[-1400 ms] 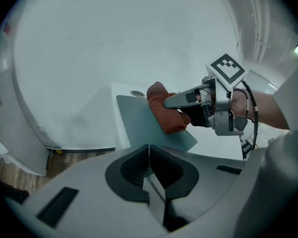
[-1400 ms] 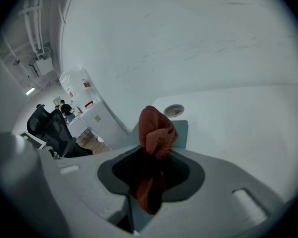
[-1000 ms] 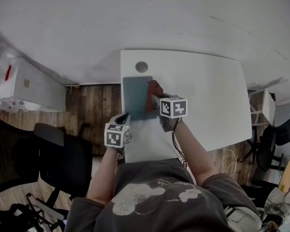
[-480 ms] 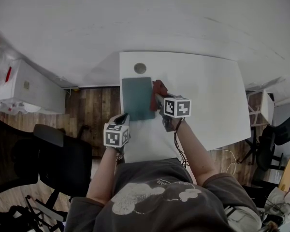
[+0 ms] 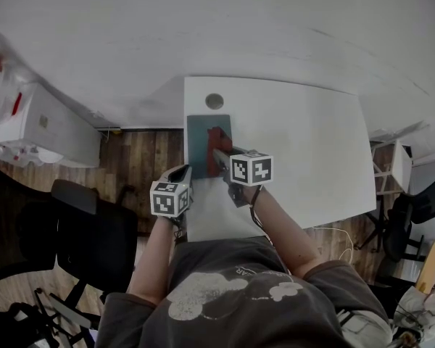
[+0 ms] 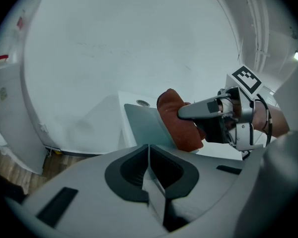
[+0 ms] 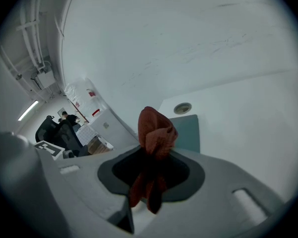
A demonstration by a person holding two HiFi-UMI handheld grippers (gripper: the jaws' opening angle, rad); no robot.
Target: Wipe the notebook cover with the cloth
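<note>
The notebook [image 5: 199, 143] lies flat at the far left of the white table [image 5: 304, 151]. The red cloth [image 5: 217, 136] sits over its cover, pinched in your right gripper [image 5: 221, 156]. Your left gripper [image 5: 183, 172], its jaws pressed together with nothing between them, is just beside the notebook's near left corner.

Holding red cloth [image 5: 217, 138] over teal notebook [image 5: 199, 142] at desk's [image 5: 304, 143] ten o'clock with right gripper [image 5: 220, 155]; left gripper [image 5: 180, 172] near notebook's seven o'clock corner.
</note>
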